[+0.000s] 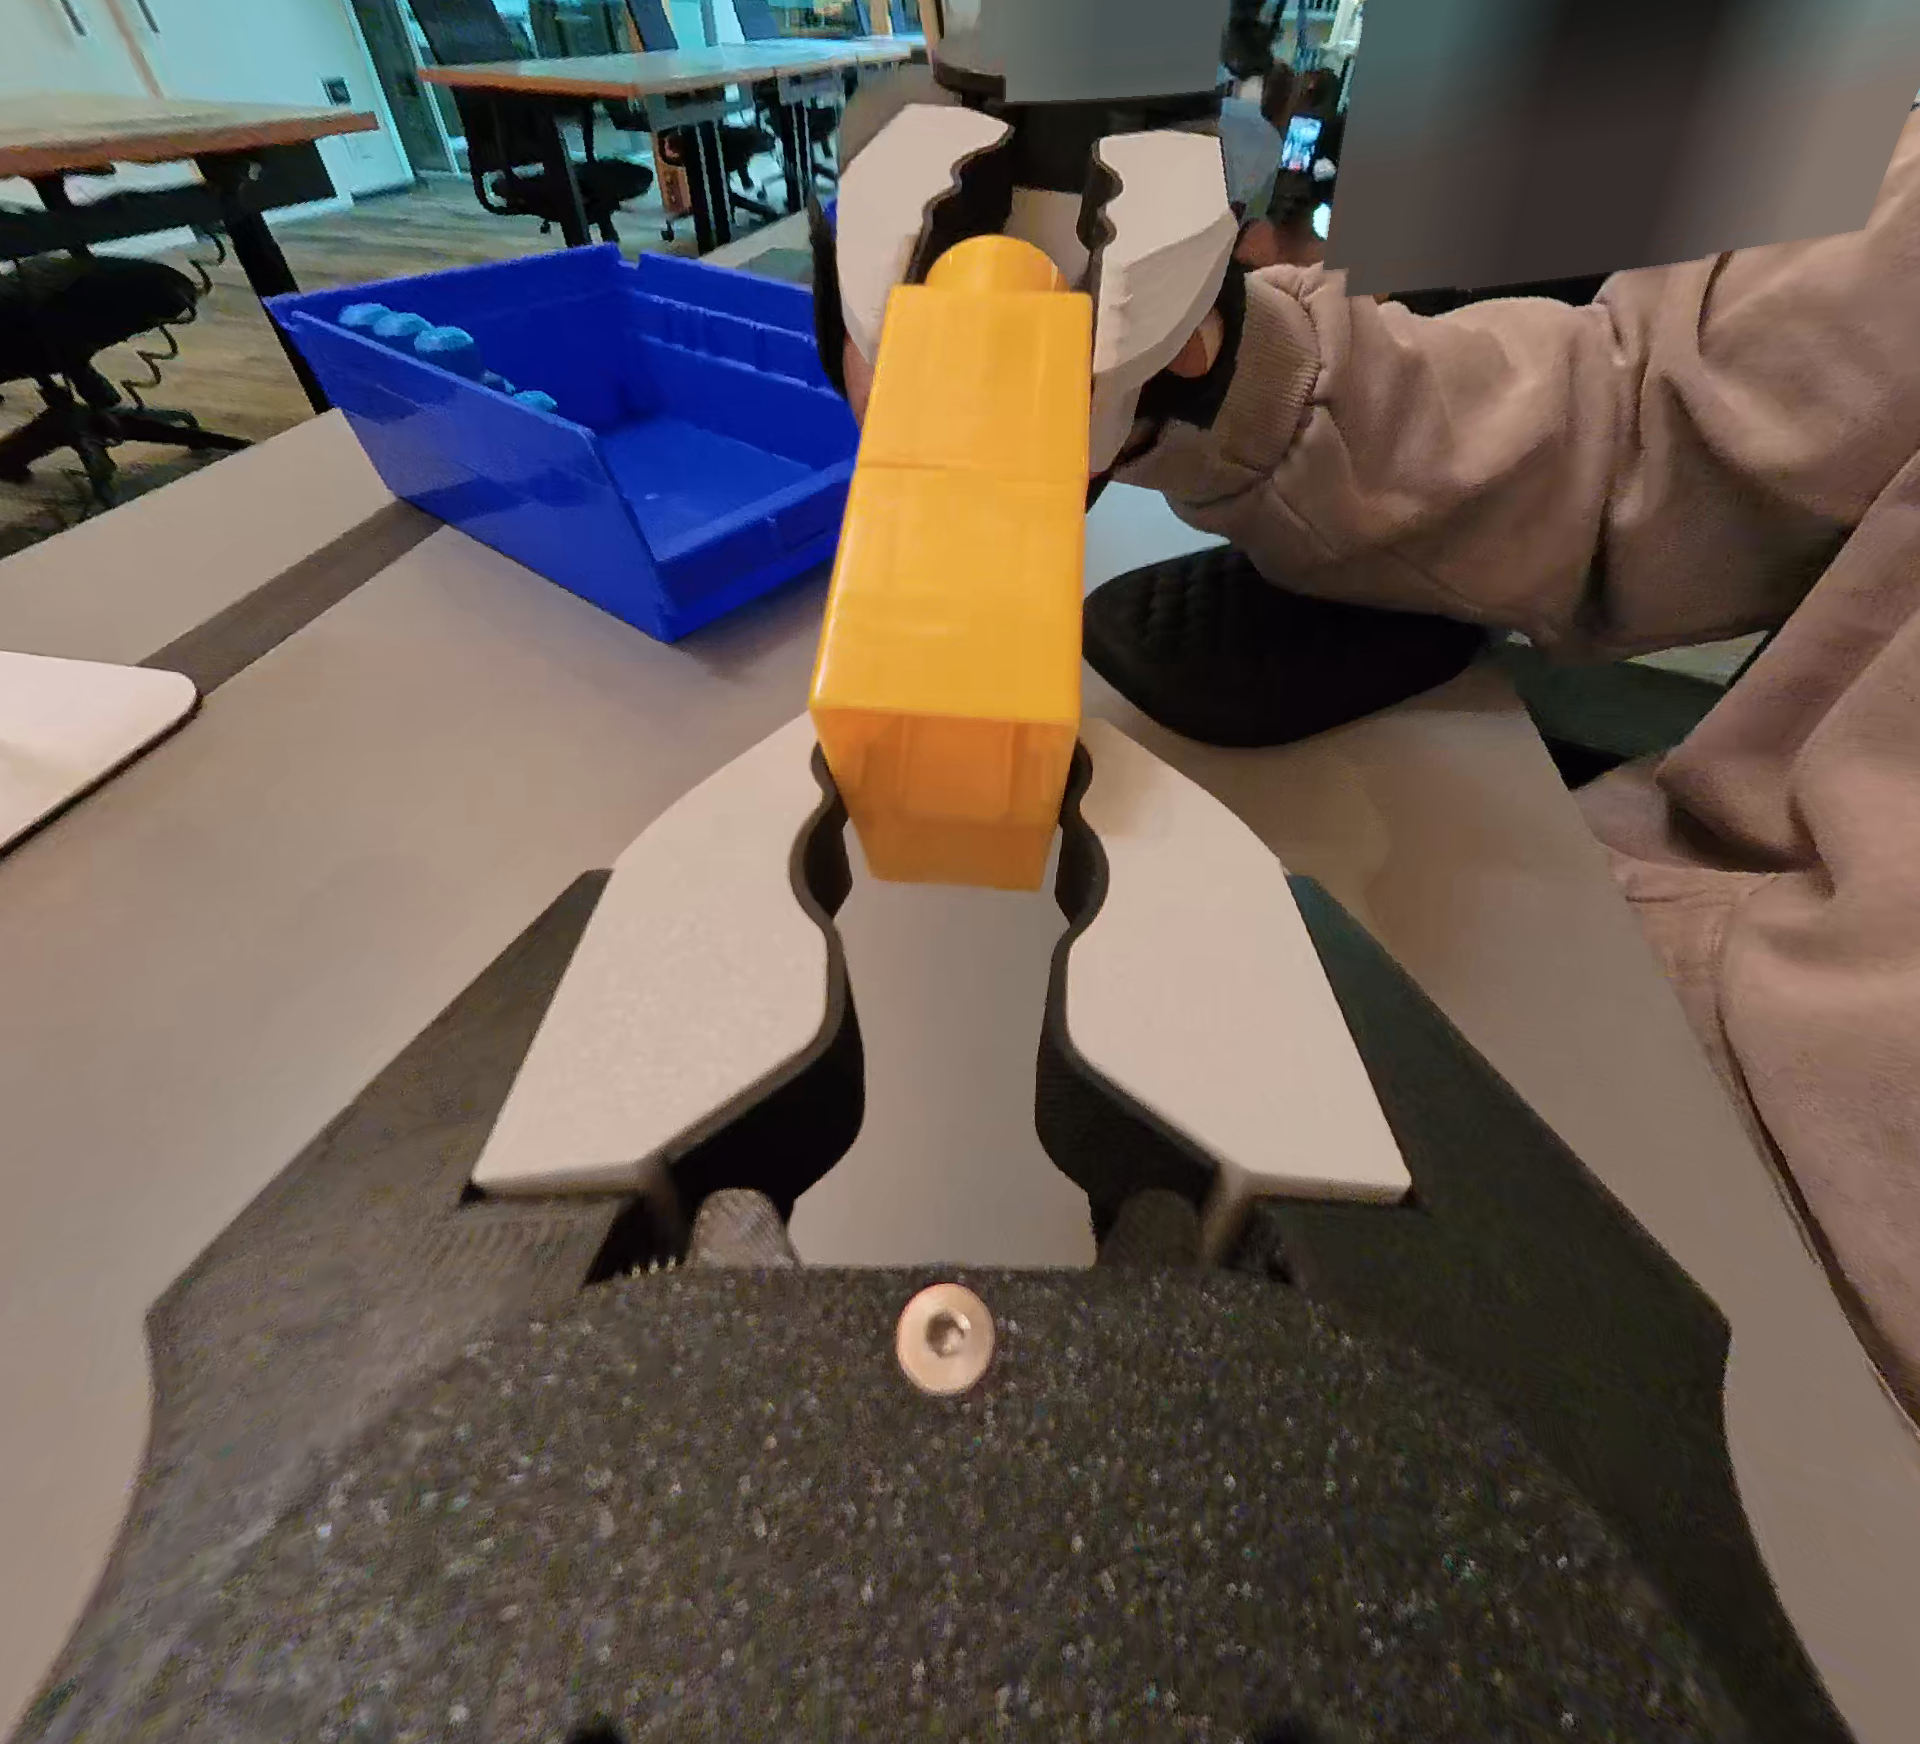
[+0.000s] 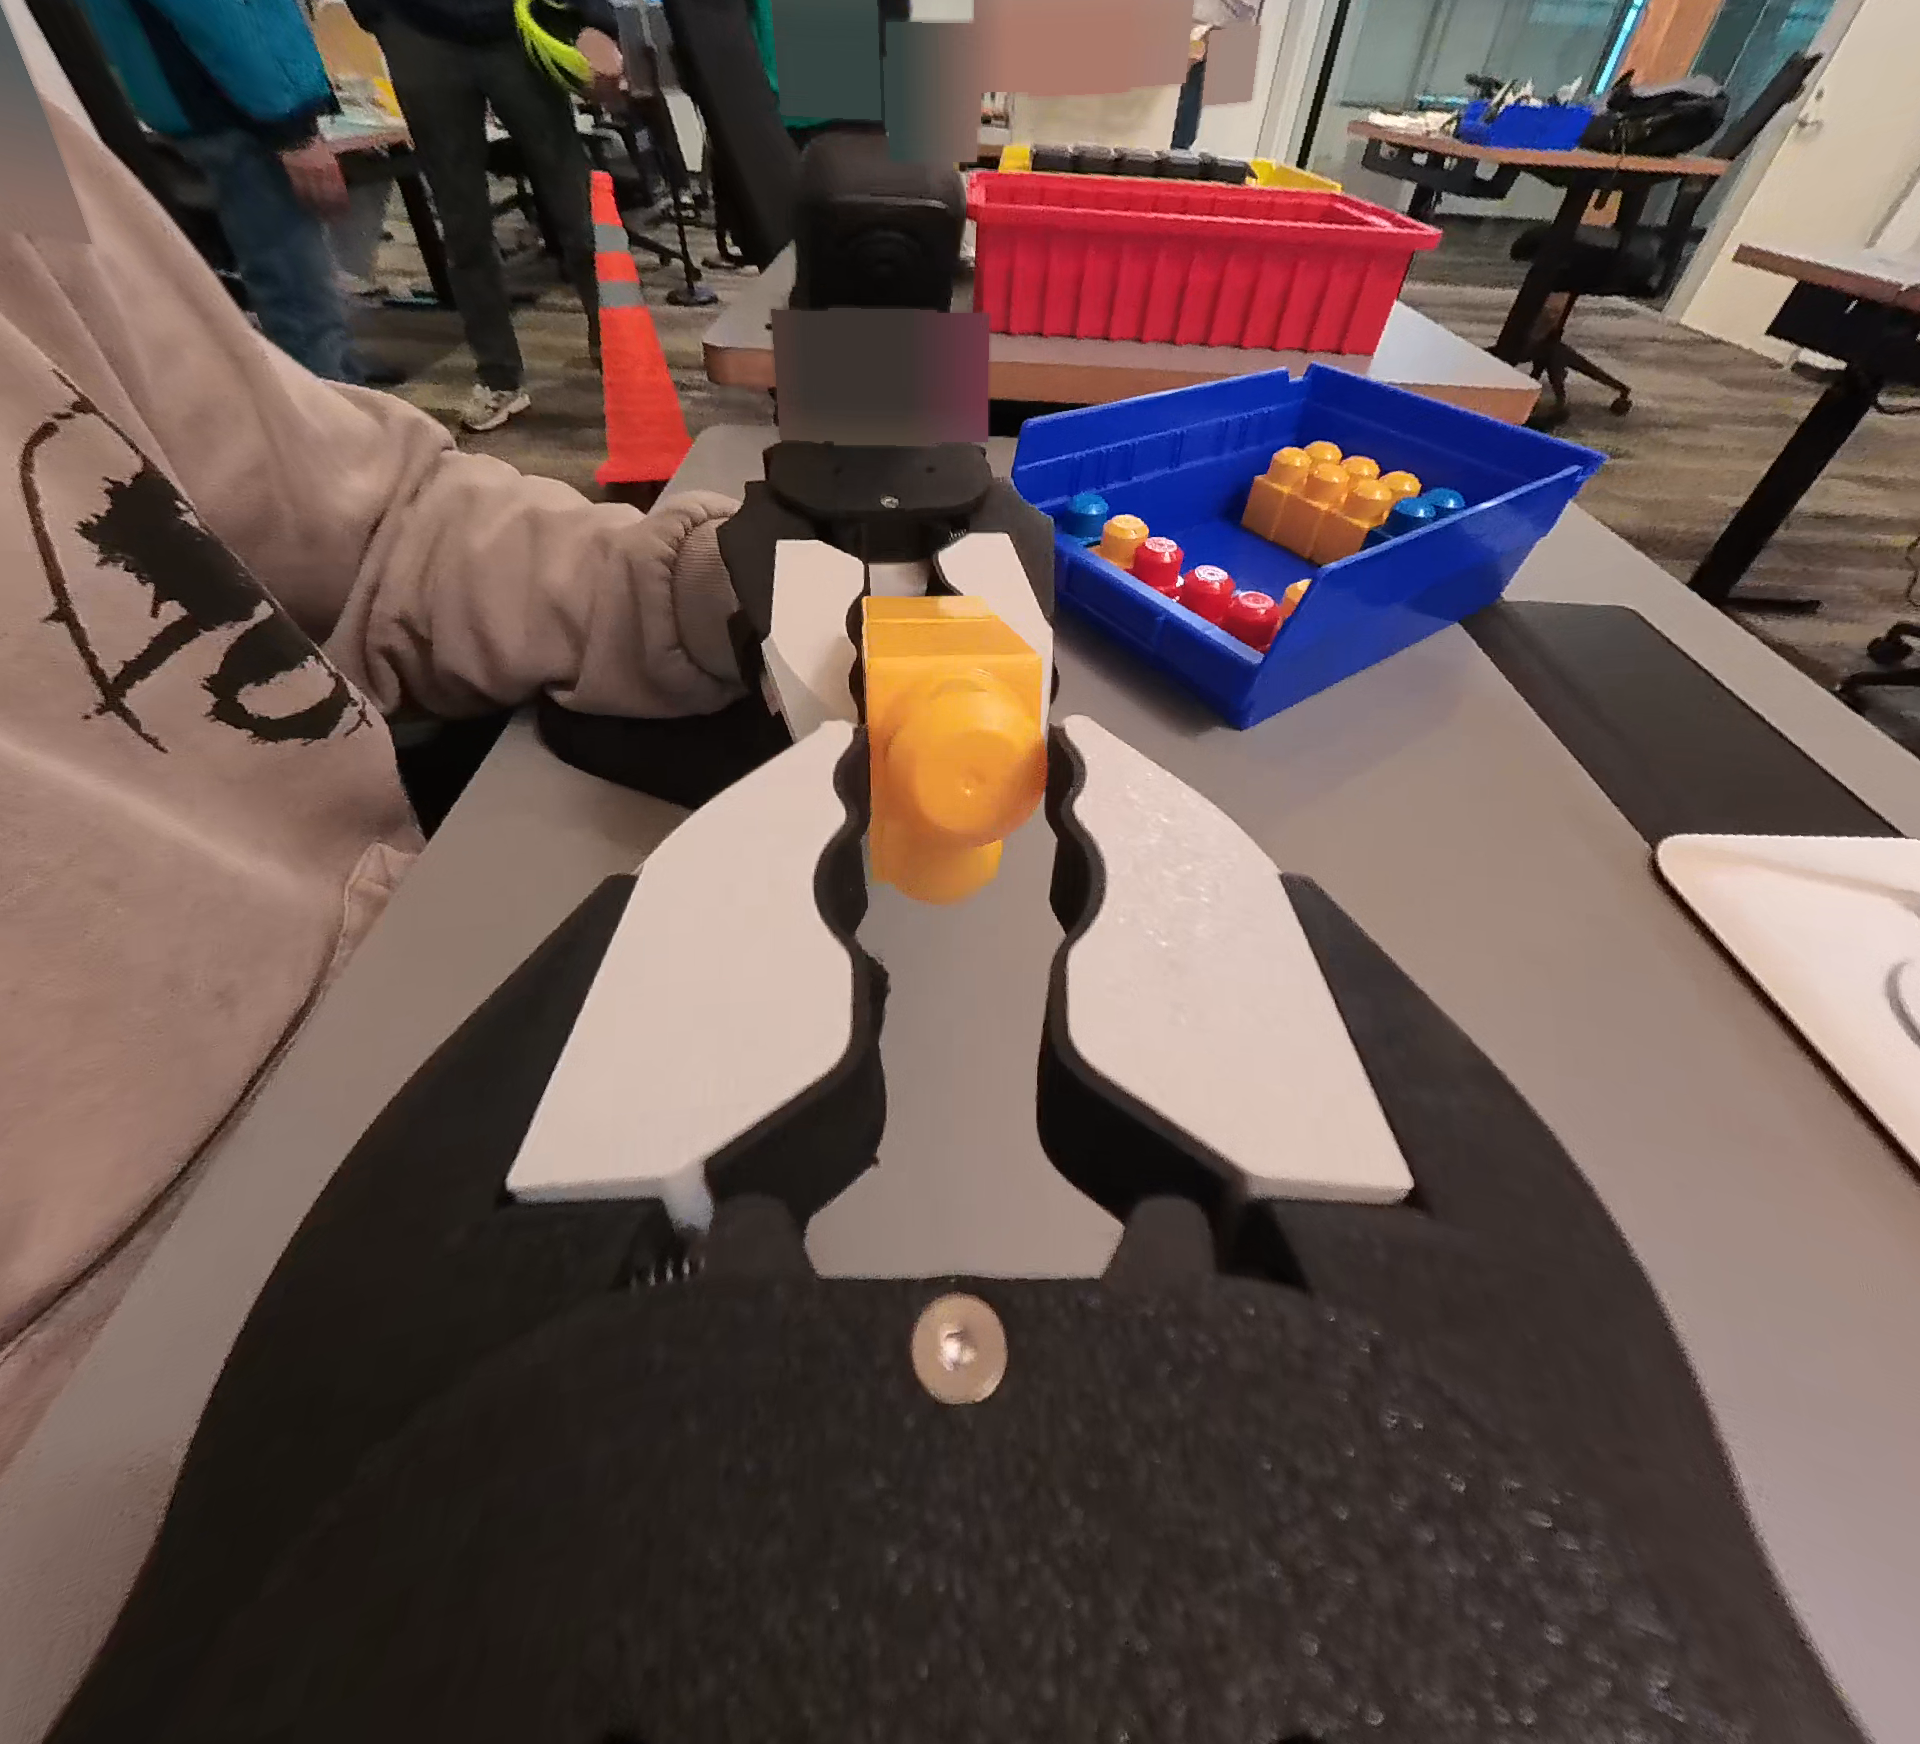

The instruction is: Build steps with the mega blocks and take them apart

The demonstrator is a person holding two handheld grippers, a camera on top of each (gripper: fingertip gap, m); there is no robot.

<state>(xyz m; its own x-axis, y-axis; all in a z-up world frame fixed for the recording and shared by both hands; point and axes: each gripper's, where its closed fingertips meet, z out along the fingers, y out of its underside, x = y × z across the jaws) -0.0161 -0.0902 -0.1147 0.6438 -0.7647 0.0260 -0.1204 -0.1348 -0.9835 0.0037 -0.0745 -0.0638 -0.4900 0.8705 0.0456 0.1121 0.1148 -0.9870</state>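
Two yellow mega blocks are joined end to end and held level above the grey table [image 1: 416, 759]. My left gripper [image 1: 945, 759] is shut on the near block [image 1: 951, 593] at its hollow end. My right gripper [image 1: 1003, 240] faces it from the far side and is shut on the far block [image 1: 982, 375], whose stud shows between its fingers. In the right wrist view my right gripper [image 2: 954, 738] grips the studded block [image 2: 951, 759], and the left gripper [image 2: 904, 593] holds the other block [image 2: 925, 624] behind it.
A blue bin [image 2: 1299, 551] holding several yellow, red and blue blocks stands on the table; it also shows in the left wrist view [image 1: 582, 406]. A white board [image 2: 1808, 936], a black pad [image 1: 1247, 645], a red bin [image 2: 1174, 281], an orange cone [image 2: 623, 344] and standing people are around. One gripper's finger ends stand about 6 cm off the other's.
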